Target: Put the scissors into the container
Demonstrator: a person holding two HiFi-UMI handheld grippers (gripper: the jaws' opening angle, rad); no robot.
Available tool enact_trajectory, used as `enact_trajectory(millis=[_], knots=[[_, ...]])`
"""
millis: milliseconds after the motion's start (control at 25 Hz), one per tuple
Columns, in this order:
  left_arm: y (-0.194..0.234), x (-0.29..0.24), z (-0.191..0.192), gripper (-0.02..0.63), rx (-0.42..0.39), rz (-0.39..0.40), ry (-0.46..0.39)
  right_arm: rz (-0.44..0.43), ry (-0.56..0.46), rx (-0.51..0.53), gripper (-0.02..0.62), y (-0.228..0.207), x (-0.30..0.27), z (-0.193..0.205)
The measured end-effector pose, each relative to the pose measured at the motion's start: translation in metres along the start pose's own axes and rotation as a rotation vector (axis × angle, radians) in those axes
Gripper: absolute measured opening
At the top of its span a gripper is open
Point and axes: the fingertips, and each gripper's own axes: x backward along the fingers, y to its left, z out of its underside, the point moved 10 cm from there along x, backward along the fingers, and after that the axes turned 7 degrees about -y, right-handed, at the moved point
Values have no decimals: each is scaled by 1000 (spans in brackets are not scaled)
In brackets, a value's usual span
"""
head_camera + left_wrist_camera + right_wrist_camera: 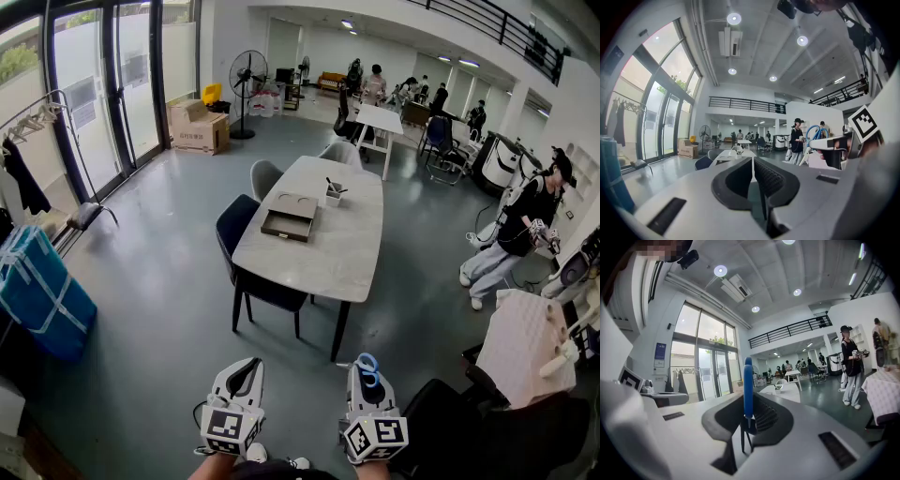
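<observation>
Two grippers sit low at the bottom of the head view, both well apart from the table (323,258). The right gripper (366,373) is clamped on the scissors (367,364). Its jaws are narrow and pinch near the pivot, the blue handle loops stick up past the tips, and the dark blades run back down between the jaws. The left gripper (246,377) has its jaws together with nothing between them and is idle beside the right one.

The container (334,195) is probably the small white pot toward the far end of the table, well apart from the scissors. Something dark already stands in it. A flat brown tray (289,222) lies near it, and I can't tell for sure which of the two is meant.

Risks from here, as I judge them:
- The grip is on a thin, flat part, so the scissors could swivel or slip on the way over.
- The handles lead and the blades trail, so the right gripper needs turning before the drop. A rushed flip could loosen the hold.
- The pot looks light and is already partly filled. The blades could snag on what's inside or tip it over.
- A chair (246,234) stands at the near side of the table and could get bumped on approach.
- Releasing from too high could make the scissors bounce out onto the table.
</observation>
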Motion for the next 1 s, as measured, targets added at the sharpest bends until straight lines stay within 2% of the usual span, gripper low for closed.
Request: enact_trajectory(millis=[520,1000], knots=[[3,-5,3,25,-2,3,-1,-1,-1,-7,38,2,-5,5],[42,-10,-3,25,-2,38,-13,22,-6,-11,38,36,-30,9]])
